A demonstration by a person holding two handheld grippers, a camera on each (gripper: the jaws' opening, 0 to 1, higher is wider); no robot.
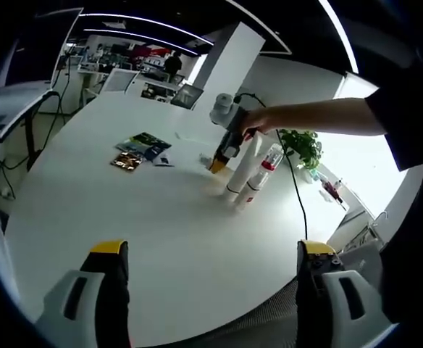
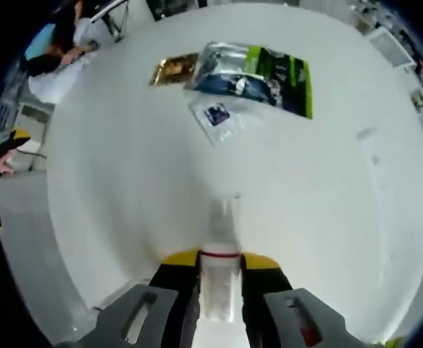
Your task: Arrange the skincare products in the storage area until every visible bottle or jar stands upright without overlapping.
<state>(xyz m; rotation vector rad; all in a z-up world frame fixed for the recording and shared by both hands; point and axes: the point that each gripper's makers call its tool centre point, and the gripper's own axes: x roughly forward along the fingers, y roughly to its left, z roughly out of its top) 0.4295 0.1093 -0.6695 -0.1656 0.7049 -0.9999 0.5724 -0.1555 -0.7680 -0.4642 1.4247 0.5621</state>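
— White tabletop [image 1: 161, 225] in an open office: what does my left gripper [image 1: 211, 279] see?
— Its jaws spread wide over bare table. Far off, my right gripper [image 1: 221, 161] meets a cluster of white bottles [image 1: 244, 177], one with a clear cap; a potted plant [image 1: 302, 145] stands behind.
— And my right gripper [image 2: 219, 279]?
— Its jaws clamp a clear-capped bottle [image 2: 222, 239] with a red band. Beyond lie sachets [image 2: 258, 69] and a gold packet [image 2: 174, 69], flat on the table.
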